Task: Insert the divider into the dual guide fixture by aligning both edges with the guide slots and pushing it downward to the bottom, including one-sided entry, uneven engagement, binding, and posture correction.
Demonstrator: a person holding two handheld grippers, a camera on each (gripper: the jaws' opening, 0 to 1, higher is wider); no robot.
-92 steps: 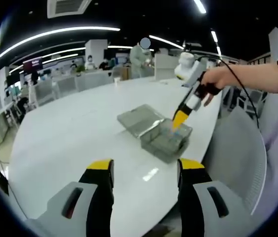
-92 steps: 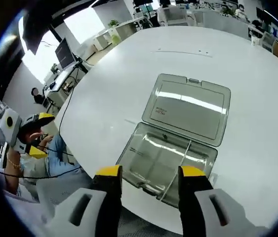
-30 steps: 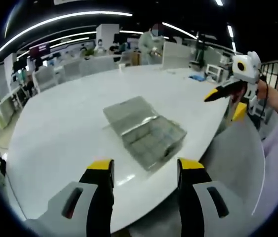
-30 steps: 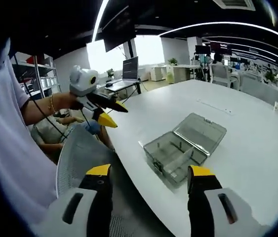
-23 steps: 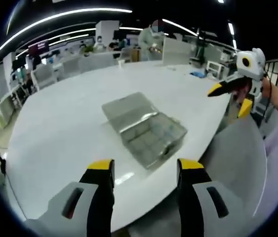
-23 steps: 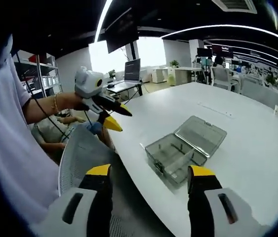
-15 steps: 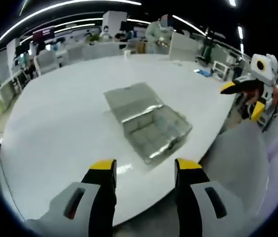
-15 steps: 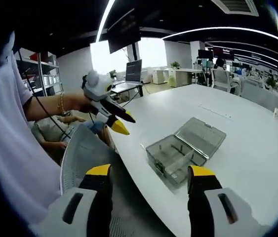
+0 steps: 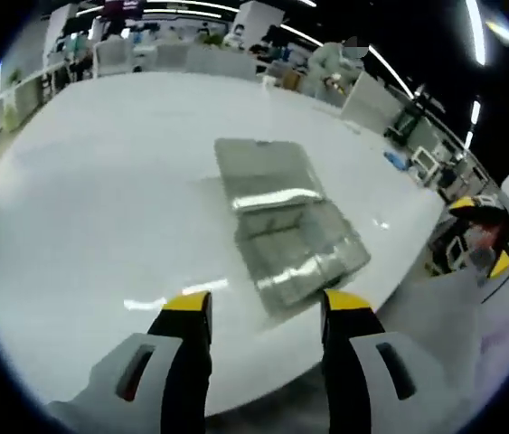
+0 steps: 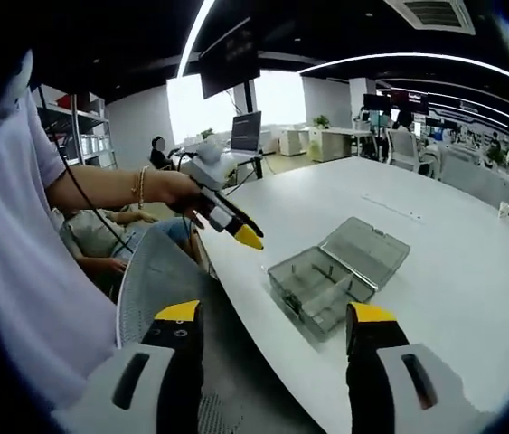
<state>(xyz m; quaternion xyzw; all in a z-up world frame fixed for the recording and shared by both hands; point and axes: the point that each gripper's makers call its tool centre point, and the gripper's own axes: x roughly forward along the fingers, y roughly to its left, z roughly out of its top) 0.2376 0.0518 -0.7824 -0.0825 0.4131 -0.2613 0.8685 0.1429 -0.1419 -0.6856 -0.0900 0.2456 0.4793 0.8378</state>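
Divider not identifiable; clear box (image 9: 290, 233) lies open on counter (image 9: 82, 190). Left hand-held gripper (image 9: 259, 312) and right hand-held gripper (image 10: 272, 324) both apart, empty. Risk: one-sided entry, binding.

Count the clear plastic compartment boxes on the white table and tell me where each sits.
1. One clear plastic compartment box with its lid open lies near the edge of the white round table; in the left gripper view it is just ahead of the jaws. More could lie outside both views.

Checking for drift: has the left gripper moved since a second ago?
Yes. In the right gripper view the left gripper has swung down toward the clear box on the table.
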